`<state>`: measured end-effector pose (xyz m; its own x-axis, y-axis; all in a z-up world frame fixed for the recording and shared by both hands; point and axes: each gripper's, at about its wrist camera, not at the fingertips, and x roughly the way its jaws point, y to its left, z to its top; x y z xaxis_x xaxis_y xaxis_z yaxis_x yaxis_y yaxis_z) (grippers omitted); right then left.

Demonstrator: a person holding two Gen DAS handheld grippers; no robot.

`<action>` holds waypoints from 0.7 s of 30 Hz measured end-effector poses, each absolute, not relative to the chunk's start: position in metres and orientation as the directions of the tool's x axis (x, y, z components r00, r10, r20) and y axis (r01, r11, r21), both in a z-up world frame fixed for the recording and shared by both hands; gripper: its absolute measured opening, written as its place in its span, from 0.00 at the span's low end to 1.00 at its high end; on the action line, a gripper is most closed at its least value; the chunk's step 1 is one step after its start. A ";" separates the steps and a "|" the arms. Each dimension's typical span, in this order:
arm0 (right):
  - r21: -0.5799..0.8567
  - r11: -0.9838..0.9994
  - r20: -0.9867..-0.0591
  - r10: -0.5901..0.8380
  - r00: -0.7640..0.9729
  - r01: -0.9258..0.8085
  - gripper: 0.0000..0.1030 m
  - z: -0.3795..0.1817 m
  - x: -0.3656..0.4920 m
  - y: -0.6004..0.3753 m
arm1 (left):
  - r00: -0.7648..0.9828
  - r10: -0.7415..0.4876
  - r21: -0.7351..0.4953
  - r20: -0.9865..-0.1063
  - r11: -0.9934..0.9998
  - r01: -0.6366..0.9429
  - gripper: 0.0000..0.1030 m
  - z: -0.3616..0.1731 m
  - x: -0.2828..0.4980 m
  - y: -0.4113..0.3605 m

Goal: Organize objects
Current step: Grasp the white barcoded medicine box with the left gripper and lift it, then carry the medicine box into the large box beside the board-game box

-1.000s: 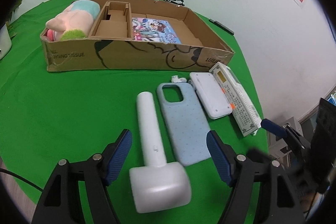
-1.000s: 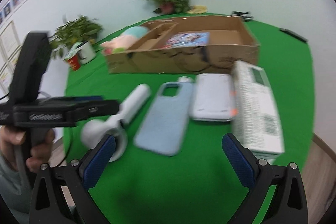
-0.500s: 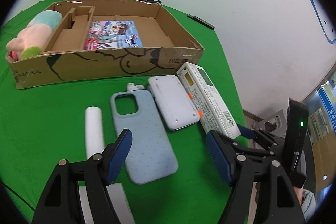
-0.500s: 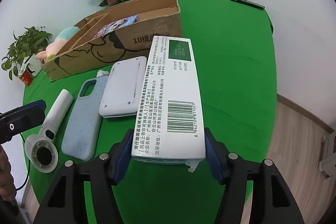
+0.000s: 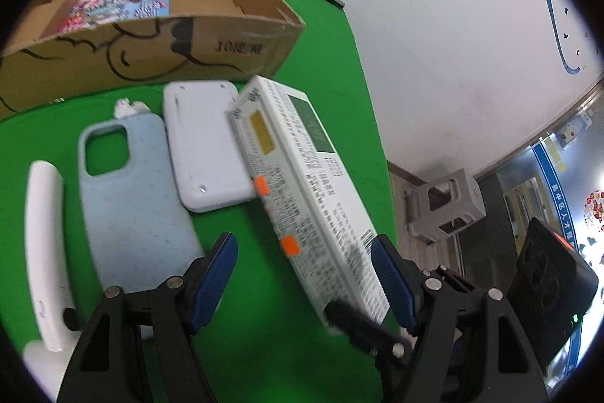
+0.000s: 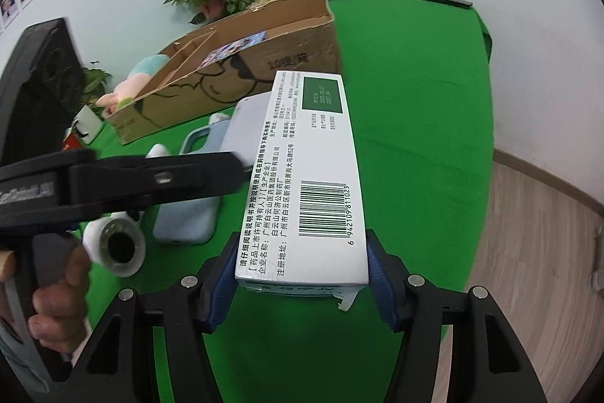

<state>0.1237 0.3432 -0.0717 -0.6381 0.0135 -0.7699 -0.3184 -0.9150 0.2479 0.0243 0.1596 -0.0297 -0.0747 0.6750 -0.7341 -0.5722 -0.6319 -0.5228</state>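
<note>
Flanking medicine box (image 6: pixel 309 176) — power bank (image 5: pixel 204 146) | phone case (image 5: pixel 128 199) touching

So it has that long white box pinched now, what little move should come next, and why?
Probably lift the white box a little. The right gripper's jaws have just closed on its near end, while its far end overlaps the flat white case. Raising it first should avoid dragging that case on the way to the cardboard box.

Two close downward wrist views
</note>
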 end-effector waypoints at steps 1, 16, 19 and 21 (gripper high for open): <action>0.252 -0.918 -0.770 0.000 -0.637 -0.305 0.57 -0.071 0.126 0.339 | -0.062 0.676 -0.529 -0.734 -0.628 -0.571 0.69 -0.033 0.026 0.161; 0.157 -0.963 -0.736 0.035 -0.676 -0.220 0.56 -0.051 0.127 0.285 | -0.093 0.701 -0.545 -0.707 -0.624 -0.559 0.58 -0.025 0.028 0.143; 0.131 -0.969 -0.710 0.056 -0.702 -0.210 0.56 -0.037 0.123 0.279 | -0.118 0.717 -0.546 -0.687 -0.617 -0.567 0.57 -0.010 0.023 0.139; 0.114 -0.972 -0.695 0.069 -0.716 -0.205 0.56 -0.029 0.121 0.278 | -0.126 0.728 -0.553 -0.674 -0.610 -0.568 0.56 -0.001 0.018 0.137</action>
